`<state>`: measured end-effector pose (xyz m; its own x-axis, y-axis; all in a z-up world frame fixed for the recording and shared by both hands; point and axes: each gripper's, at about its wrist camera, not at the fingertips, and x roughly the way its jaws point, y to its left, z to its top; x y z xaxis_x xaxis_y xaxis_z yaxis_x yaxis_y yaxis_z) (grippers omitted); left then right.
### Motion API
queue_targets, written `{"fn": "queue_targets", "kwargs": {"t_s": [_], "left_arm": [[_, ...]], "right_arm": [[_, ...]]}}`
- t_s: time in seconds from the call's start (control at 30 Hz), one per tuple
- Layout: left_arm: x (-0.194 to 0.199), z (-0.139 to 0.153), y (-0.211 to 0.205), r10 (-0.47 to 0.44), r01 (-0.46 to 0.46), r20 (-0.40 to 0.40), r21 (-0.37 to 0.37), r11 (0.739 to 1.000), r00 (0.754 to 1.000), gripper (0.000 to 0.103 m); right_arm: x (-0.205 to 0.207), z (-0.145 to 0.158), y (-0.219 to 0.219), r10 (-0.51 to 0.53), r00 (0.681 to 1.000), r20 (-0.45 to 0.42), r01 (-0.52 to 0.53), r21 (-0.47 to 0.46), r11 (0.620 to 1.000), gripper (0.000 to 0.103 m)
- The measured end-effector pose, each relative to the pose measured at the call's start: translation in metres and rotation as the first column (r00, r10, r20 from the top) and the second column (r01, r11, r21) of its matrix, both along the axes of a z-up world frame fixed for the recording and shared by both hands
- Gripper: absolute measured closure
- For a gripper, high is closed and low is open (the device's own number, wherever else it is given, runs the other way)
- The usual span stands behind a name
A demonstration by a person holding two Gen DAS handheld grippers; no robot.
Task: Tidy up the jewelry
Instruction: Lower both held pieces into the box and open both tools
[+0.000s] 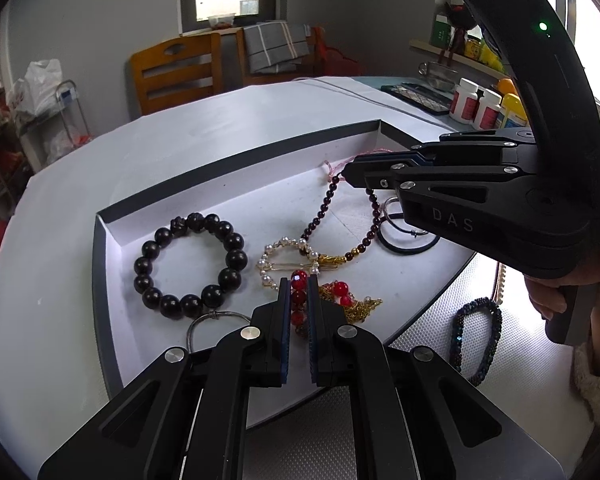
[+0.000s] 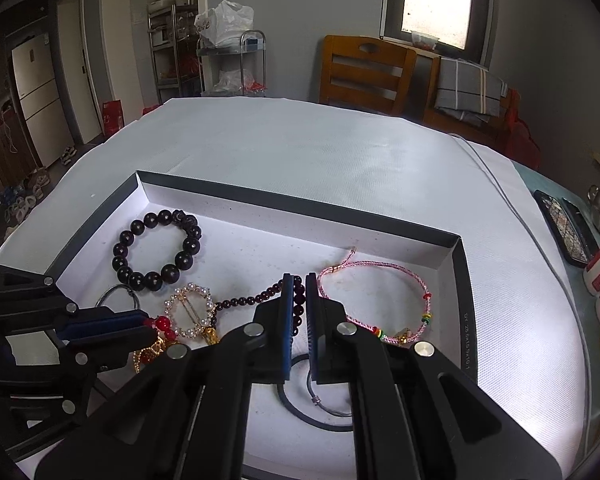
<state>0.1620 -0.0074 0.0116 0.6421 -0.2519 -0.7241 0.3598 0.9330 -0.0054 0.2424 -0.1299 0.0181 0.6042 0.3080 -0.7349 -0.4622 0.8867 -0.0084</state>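
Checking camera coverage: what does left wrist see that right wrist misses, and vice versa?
Left wrist only: dark beaded bracelet lying outside the tray, pill bottles.
Right wrist only: whole pink cord bracelet, fridge.
Both: tray, black bead bracelet, pearl ring brooch, red beads, left gripper, right gripper.

Grey walls; bright window (image 2: 436,4) behind wooden chair (image 2: 364,74); metal shelf rack (image 2: 236,64) left of chair; fridge (image 2: 36,96) farther left.

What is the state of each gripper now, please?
Left gripper: closed on the red bead piece.
Right gripper: closed on the dark garnet bead strand.
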Motion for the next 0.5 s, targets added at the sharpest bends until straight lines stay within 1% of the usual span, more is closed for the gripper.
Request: {"fn": "queue_targets", "kwargs": {"t_s": [0.03, 0.1, 0.13, 0.17, 0.2, 0.23, 0.37, 0.4, 0.43, 0.5], "left_arm": [[0.000, 0.000, 0.000, 0.001, -0.001, 0.002, 0.002, 1.000, 1.000, 0.095], [0.000, 0.000, 0.000, 0.004, -0.004, 0.002, 0.000, 1.000, 1.000, 0.092], [0.001, 0.000, 0.000, 0.008, -0.008, 0.004, 0.000, 1.000, 1.000, 0.083], [0.000, 0.001, 0.001, 0.015, -0.015, 0.011, 0.002, 1.000, 1.000, 0.072], [0.000, 0.002, 0.002, 0.022, -0.022, 0.021, 0.004, 1.000, 1.000, 0.069], [0.000, 0.003, 0.002, 0.023, -0.023, 0.026, 0.003, 1.000, 0.999, 0.069], [0.000, 0.005, 0.004, 0.037, -0.037, 0.034, -0.004, 0.999, 0.999, 0.066], [0.000, 0.006, 0.005, 0.041, -0.041, 0.035, -0.007, 0.999, 0.999, 0.066], [0.000, 0.007, 0.007, 0.047, -0.046, 0.037, -0.011, 0.999, 0.998, 0.064], [-0.001, 0.010, 0.009, 0.059, -0.058, 0.047, -0.023, 0.998, 0.997, 0.057]], "right_arm": [[0.001, 0.000, -0.001, -0.002, 1.000, -0.003, 0.002, 0.004, 1.000, 0.097], [0.002, 0.001, -0.002, -0.007, 1.000, -0.007, 0.007, 0.014, 1.000, 0.096], [0.001, 0.002, -0.002, -0.009, 1.000, -0.008, 0.009, 0.018, 1.000, 0.095], [0.001, 0.002, -0.002, -0.011, 1.000, -0.006, 0.011, 0.020, 1.000, 0.094], [0.001, 0.003, -0.003, -0.013, 1.000, -0.005, 0.014, 0.022, 1.000, 0.088], [0.001, 0.004, -0.003, -0.014, 1.000, -0.005, 0.014, 0.028, 1.000, 0.084], [-0.002, 0.010, -0.005, -0.020, 1.000, 0.004, 0.019, 0.037, 0.999, 0.080], [-0.004, 0.012, -0.006, -0.022, 1.000, 0.008, 0.021, 0.038, 0.999, 0.072], [-0.005, 0.014, -0.006, -0.023, 1.000, 0.013, 0.023, 0.040, 0.999, 0.067], [-0.009, 0.019, -0.008, -0.020, 1.000, 0.019, 0.019, 0.046, 0.999, 0.065]]}}
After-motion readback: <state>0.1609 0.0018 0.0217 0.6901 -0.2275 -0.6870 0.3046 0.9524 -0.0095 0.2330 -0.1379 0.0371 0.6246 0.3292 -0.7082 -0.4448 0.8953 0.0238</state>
